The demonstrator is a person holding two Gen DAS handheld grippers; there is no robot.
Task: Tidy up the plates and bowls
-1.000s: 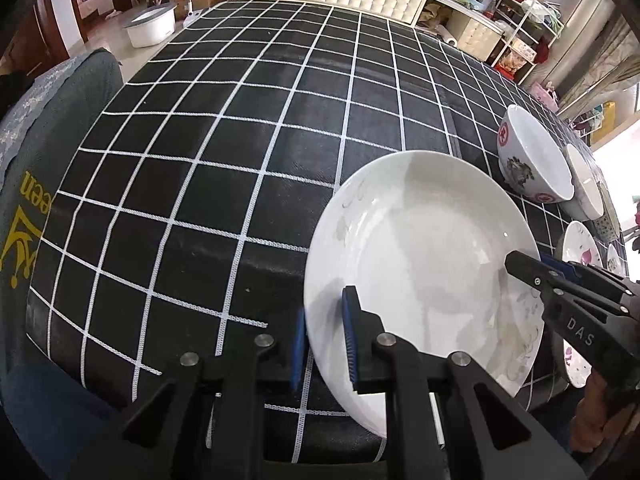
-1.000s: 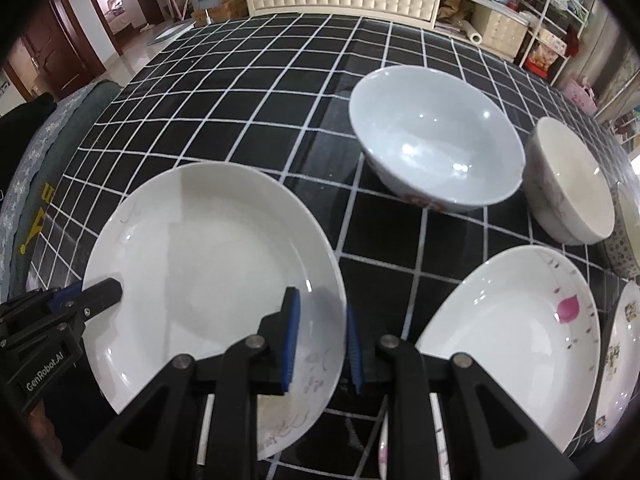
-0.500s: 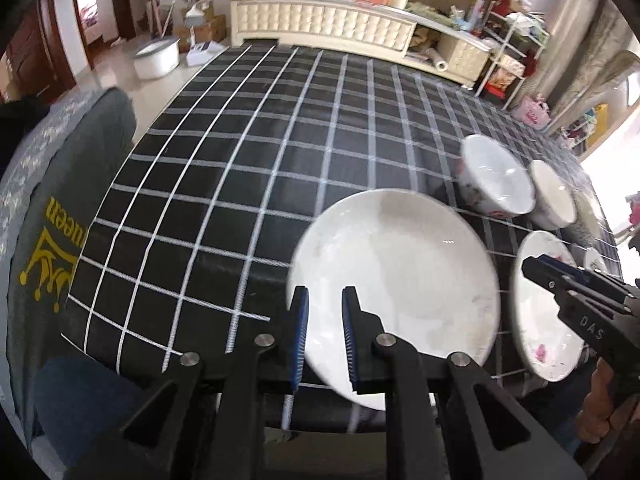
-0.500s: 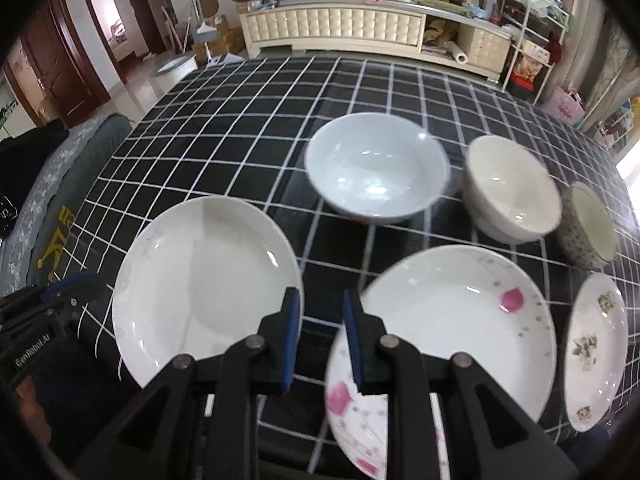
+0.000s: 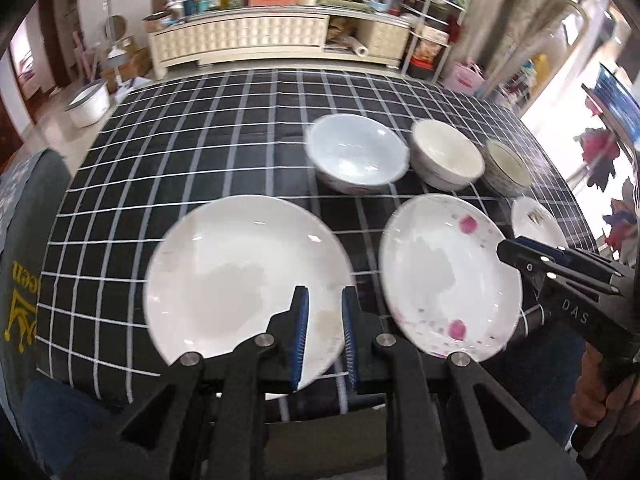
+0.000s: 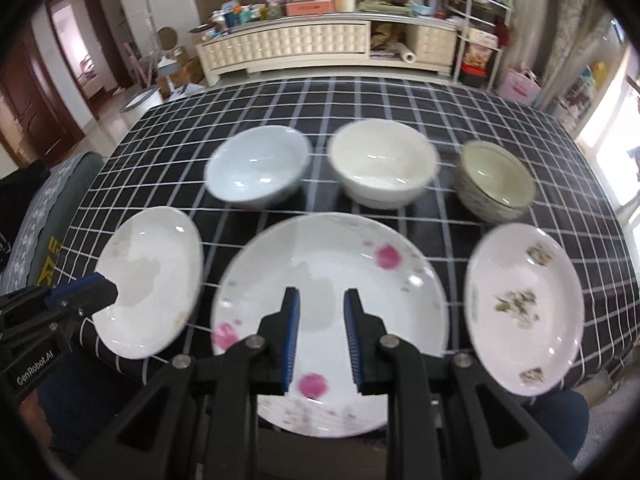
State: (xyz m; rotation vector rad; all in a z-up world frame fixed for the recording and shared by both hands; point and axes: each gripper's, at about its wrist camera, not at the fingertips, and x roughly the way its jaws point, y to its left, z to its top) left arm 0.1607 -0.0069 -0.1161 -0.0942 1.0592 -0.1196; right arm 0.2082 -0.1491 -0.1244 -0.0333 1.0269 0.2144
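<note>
A: What lies along the near edge of the black grid-patterned tablecloth (image 6: 400,112)?

B: A plain white round plate (image 6: 154,280), a pink-flowered white plate (image 6: 332,280), then a green-sprigged white plate (image 6: 524,312).

A: Behind them?

B: A pale blue bowl (image 6: 258,170), a cream bowl (image 6: 382,168), a speckled greenish bowl (image 6: 496,180).

A: The grippers?

B: The left gripper (image 5: 323,336) and the right gripper (image 6: 320,334) each hover above a plate's near rim, fingers spread, holding nothing.
</note>
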